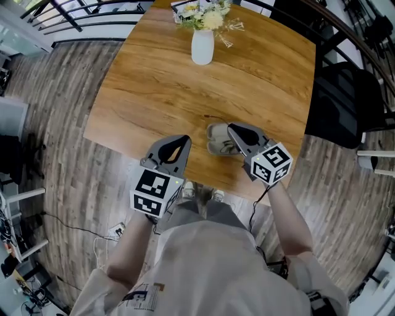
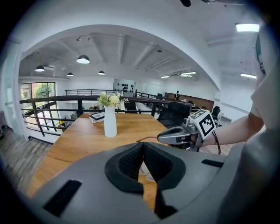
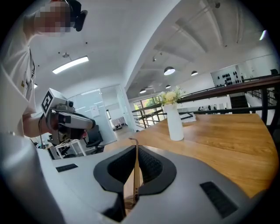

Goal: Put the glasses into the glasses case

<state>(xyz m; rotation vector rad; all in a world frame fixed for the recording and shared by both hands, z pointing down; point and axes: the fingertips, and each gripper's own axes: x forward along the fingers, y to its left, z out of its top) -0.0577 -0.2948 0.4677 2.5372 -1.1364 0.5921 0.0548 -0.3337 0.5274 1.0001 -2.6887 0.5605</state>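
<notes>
Right gripper (image 3: 136, 154): jaws nearly together, clamped on a thin brown temple arm of the glasses (image 3: 136, 168). The arm stands edge-on between the ribbed pads and its hooked tip sticks out past the jaw tips.
Glasses: only this one temple arm can be made out. In the left gripper view it shows as a fine brown curve reaching out from the right gripper's tip over the table. The lenses and front frame show in no view.
Left gripper (image 2: 143, 151): jaws closed tip to tip with nothing between them. It is held over the near edge of the table, left of the right gripper and apart from it.
Glasses case (image 1: 217, 139): grey, lying on the table close to the near edge, partly under the right gripper's tip. Whether the glasses touch it cannot be told.
Table (image 1: 154, 86): wooden top with visible grain, standing on a plank floor.
Vase (image 1: 202, 47): white, upright near the far edge, holding pale flowers (image 1: 207, 15), well apart from both grippers.
</notes>
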